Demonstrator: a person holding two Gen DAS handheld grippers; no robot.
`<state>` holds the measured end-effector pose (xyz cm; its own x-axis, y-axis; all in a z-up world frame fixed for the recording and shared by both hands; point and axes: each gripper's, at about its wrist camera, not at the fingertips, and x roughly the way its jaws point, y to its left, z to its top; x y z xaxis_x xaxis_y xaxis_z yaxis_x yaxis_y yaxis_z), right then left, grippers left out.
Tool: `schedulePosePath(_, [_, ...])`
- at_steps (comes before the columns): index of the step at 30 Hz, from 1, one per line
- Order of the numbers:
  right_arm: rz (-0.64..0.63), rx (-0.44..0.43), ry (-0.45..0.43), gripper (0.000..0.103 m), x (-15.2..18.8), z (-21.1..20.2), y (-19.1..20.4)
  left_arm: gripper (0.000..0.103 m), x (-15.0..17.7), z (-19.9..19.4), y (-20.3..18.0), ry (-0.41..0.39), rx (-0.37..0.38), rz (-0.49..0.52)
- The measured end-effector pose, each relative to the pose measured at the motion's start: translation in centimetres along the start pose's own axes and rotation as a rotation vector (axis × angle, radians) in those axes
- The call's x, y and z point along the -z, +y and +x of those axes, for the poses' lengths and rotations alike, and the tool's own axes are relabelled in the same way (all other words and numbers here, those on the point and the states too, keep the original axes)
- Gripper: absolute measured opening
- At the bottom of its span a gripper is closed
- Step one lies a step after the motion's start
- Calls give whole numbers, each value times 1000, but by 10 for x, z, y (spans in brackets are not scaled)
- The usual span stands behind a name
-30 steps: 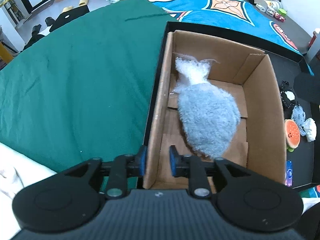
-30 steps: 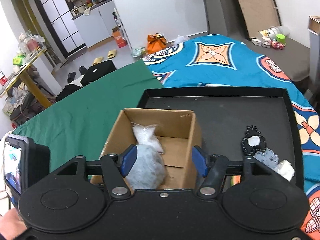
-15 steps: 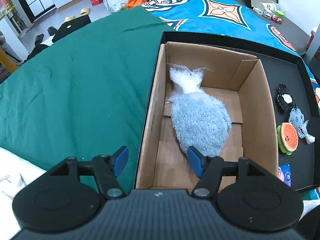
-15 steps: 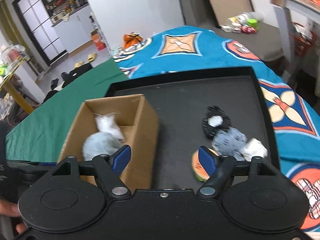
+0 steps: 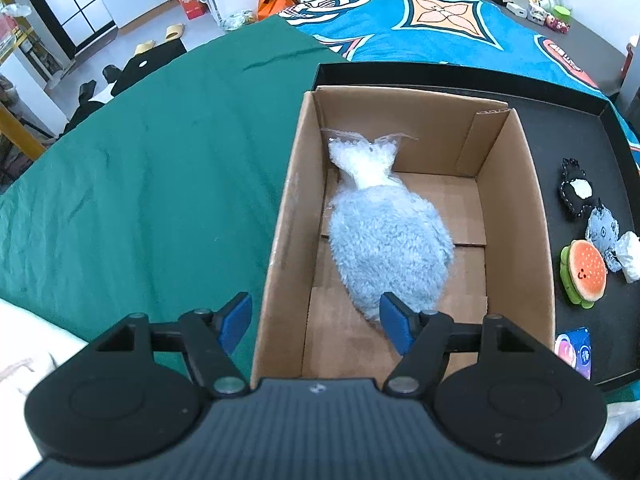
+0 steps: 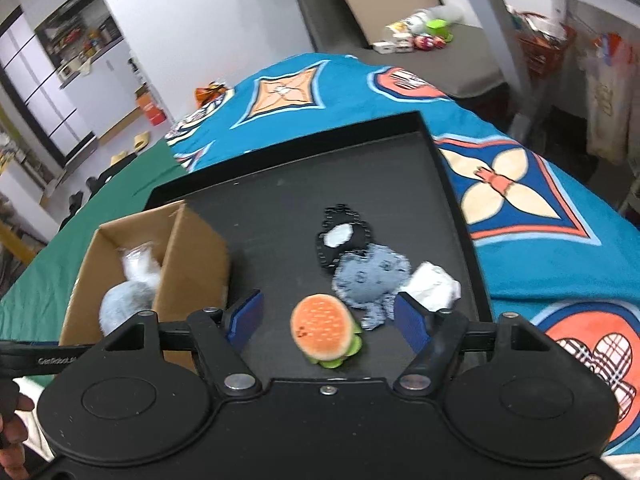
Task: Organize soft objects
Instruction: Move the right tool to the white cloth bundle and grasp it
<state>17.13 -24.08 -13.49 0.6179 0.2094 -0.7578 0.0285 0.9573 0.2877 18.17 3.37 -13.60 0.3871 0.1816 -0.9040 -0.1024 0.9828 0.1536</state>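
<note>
A cardboard box [image 5: 520, 216] stands on the left of a black tray [image 6: 280, 208]. In it lie a fluffy light-blue plush [image 5: 390, 248] and a clear bag of white filling [image 5: 366, 160]. My left gripper [image 5: 316, 322] is open and empty over the box's near left wall. On the tray right of the box lie a burger plush [image 6: 324, 330], a blue-grey plush [image 6: 370, 276], a black-and-white plush [image 6: 340, 240] and a white crumpled piece [image 6: 432, 286]. My right gripper [image 6: 328, 324] is open and empty, its fingers either side of the burger plush, above it.
The tray sits on a bed with a green sheet [image 5: 140, 180] and a blue patterned cover [image 6: 520, 184]. A small blue packet [image 5: 574, 350] lies at the tray's near edge. The box shows in the right wrist view [image 6: 192, 252]. A desk stands far right.
My left gripper opened, letting go of the box's left wall, and drew back a little. My right gripper swung right from over the box to over the loose plush toys.
</note>
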Motion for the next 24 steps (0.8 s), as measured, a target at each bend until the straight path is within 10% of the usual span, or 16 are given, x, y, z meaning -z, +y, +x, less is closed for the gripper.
schedulePosePath(24, [282,69,42,61,-3,52,-75,73,-5,11,-25,25,-105,74])
